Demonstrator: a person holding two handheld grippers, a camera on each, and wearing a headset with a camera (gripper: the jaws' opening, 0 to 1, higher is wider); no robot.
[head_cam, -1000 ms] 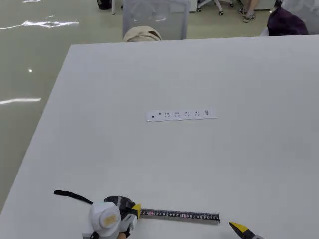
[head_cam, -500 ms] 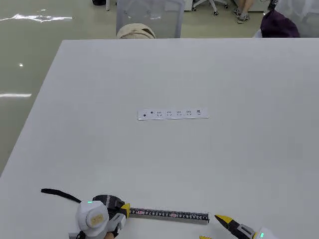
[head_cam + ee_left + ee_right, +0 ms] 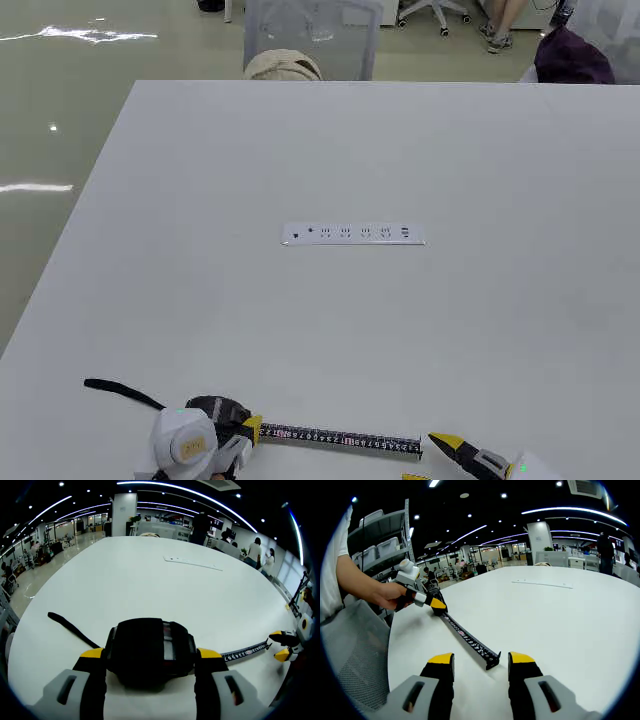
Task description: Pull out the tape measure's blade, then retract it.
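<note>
The black tape measure [image 3: 150, 647] lies on the white table, and my left gripper [image 3: 151, 653] is shut on its case, yellow-tipped jaws on either side. In the head view the case [image 3: 222, 410] sits near the front left beside the left gripper [image 3: 240, 432]. Its blade [image 3: 340, 438] runs right along the table, pulled out a short length. The blade's end hook [image 3: 492, 661] lies between the jaws of my open right gripper [image 3: 480, 659], not touching either jaw. The right gripper [image 3: 432, 458] reaches in from the lower right of the head view. A black wrist strap [image 3: 70, 627] trails left of the case.
A white power strip [image 3: 353, 235] lies flat at mid-table. Beyond the table's far edge stands a chair [image 3: 310, 40], with people farther back. The table's left edge [image 3: 60, 250] drops to a glossy floor.
The right gripper has closed in on the blade's end from the right, and its jaws now straddle the hook. The left gripper and case have stayed put.
</note>
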